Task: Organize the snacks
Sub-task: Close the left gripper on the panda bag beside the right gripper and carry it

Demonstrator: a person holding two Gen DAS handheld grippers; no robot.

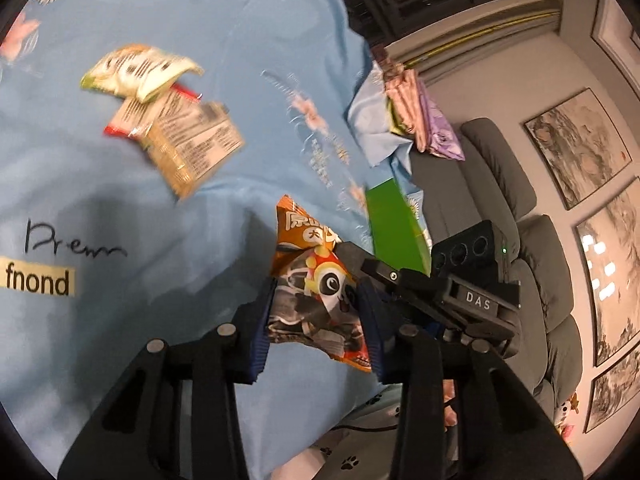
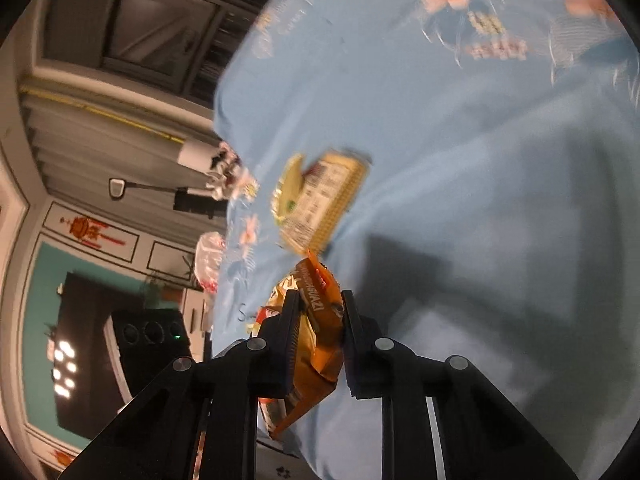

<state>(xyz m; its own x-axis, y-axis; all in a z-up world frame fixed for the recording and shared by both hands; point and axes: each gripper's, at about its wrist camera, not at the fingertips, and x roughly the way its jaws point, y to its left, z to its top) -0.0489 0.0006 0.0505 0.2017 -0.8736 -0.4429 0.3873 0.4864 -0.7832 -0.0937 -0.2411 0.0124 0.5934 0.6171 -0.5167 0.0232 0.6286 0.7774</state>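
Both grippers clamp 1 orange snack bag (image 1: 316,296) over the blue cloth (image 1: 224,32).
L gripper (image 1: 316,316) view adds green box (image 1: 394,228), 2 loose packets (image 1: 176,124); R gripper (image 2: 318,332) view shows 1 packet (image 2: 320,200).

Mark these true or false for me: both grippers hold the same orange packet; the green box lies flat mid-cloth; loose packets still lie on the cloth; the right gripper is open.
1. Left gripper and right gripper both hold the orange snack packet. True.
2. The green box lies flat mid-cloth. False: it sits at the edge of the blue cloth.
3. Loose packets lie on the cloth. True: a green-white packet and a tan packet.
4. The right gripper is open. False: it is shut on the packet.
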